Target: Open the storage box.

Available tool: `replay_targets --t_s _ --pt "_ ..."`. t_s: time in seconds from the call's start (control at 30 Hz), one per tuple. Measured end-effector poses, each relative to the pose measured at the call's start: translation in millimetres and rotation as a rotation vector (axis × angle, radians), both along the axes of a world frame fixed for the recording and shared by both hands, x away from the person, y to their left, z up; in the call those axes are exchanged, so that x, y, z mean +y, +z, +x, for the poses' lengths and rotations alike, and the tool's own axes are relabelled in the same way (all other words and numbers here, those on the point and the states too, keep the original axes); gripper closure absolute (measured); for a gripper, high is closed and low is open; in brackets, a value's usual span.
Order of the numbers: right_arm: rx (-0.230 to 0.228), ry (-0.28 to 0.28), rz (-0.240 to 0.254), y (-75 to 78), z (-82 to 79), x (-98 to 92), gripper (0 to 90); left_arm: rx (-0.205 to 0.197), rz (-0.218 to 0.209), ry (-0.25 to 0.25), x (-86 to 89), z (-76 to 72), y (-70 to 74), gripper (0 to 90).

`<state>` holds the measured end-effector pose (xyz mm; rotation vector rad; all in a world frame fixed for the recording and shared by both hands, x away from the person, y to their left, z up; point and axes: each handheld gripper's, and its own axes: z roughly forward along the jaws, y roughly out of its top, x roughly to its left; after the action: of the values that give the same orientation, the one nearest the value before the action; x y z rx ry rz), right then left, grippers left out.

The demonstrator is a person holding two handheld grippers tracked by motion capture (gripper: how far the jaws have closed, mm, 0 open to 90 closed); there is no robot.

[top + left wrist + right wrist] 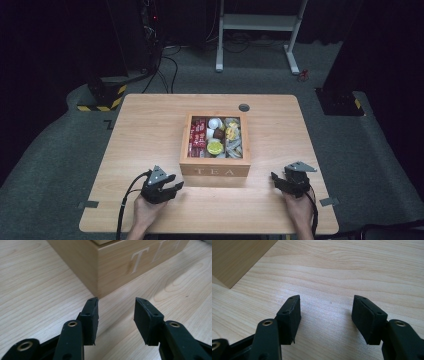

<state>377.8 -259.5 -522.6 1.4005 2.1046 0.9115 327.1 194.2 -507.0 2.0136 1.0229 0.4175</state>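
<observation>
Wooden tea box [215, 170], 2 grippers, jaws apart

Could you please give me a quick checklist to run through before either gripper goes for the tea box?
1. Left gripper empty, jaws apart: ok.
2. Right gripper empty, jaws apart: ok.
3. Tea box open at the top, contents reachable: ok.
4. Table bare between grippers and box: ok.
5. Left gripper faces the box's near left corner: ok.
6. Which item inside to take: cannot tell.
</observation>
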Motion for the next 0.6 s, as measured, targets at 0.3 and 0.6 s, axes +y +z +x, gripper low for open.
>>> replay_targets --t_s 0.3,0.6 --pt "0.0 0.0 -0.002 0.0 -0.3 0.2 40.4 -0.001 0.004 -0.039 -17.0 6.4 3.5 65.8" --pt "0.001 -0.003 -0.002 0.1 -0.6 0.2 40.5 -0.007 -0.016 -0.052 -34.7 15.4 2.9 73.6"
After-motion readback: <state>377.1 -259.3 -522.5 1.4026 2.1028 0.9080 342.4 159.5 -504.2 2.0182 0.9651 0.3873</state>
